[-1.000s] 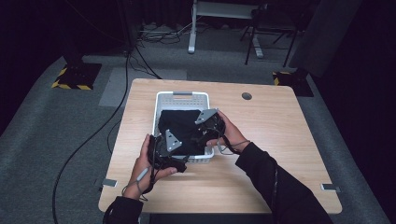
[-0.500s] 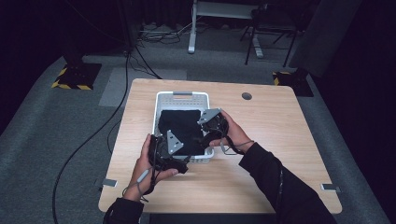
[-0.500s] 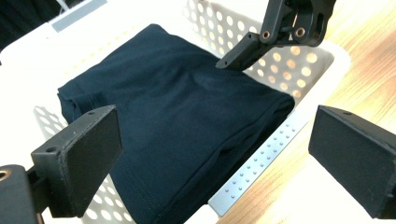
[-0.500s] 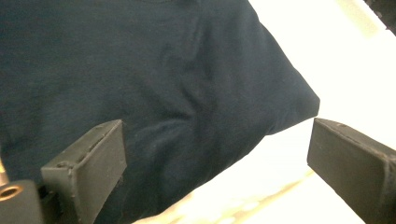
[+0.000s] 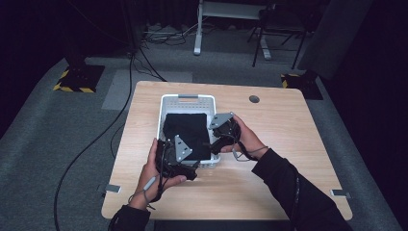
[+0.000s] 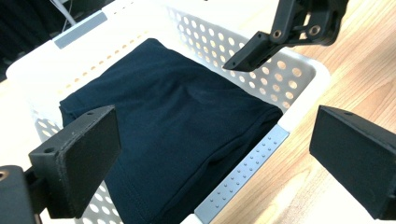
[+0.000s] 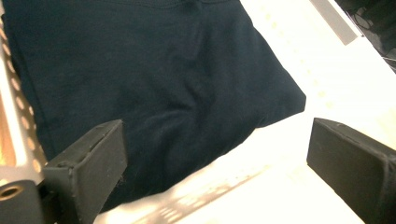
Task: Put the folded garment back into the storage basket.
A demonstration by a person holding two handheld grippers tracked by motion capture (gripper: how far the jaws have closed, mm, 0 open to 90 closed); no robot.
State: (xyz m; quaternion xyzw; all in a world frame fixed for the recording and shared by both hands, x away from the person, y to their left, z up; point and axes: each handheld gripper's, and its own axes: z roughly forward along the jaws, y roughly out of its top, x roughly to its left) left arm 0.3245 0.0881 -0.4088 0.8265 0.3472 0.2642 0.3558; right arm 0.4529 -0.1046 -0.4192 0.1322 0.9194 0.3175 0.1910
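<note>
Compared with one second ago, both hands have moved only a little: the right gripper has shifted slightly toward the 3 o'clock wall of the white perforated plastic basket, and the left gripper stays at its 6 o'clock rim. Both grippers are released, jaws wide apart and holding nothing. I judge that the garment was just laid down and the hands are now leaving it.

The folded dark navy cloth garment lies flat inside the basket and covers most of its floor; a pale strip of the bottom is bare along one side in the right gripper view. The basket stands on the light wooden tabletop, near its middle.
</note>
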